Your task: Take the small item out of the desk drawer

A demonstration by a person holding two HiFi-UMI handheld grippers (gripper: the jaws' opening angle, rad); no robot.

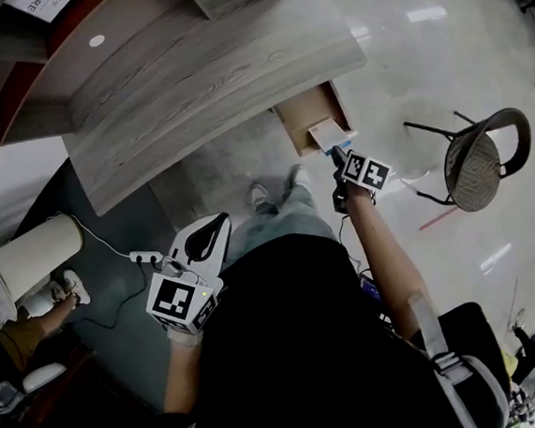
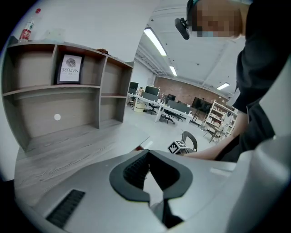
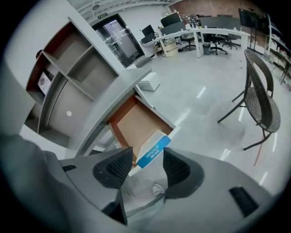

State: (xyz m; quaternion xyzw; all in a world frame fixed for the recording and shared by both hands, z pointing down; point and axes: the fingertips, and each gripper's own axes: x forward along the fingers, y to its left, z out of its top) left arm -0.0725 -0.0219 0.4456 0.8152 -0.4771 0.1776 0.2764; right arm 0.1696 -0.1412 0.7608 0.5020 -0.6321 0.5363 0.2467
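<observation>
A small white-and-blue box [image 3: 152, 142] sits tilted at the front edge of the open wooden drawer [image 3: 136, 123] under the grey desk [image 1: 189, 84]. My right gripper [image 3: 148, 153] stands open around the box, one pad on either side with gaps showing. In the head view the same box [image 1: 329, 135] lies at the drawer's [image 1: 306, 110] front end, just beyond the right gripper [image 1: 339, 159]. My left gripper [image 1: 219, 220] hangs low at my left side, away from the drawer. Its jaws are shut, tips together and nothing between them; in its own view the left gripper [image 2: 148, 151] faces the desk top.
A dark wire chair [image 1: 479, 160] stands on the glossy floor to the right of the drawer. Wooden shelving [image 2: 59, 91] rises at the back of the desk. A power strip [image 1: 148, 258] with cable and a white cylinder [image 1: 31, 255] lie at the left, near a seated person [image 1: 33, 325].
</observation>
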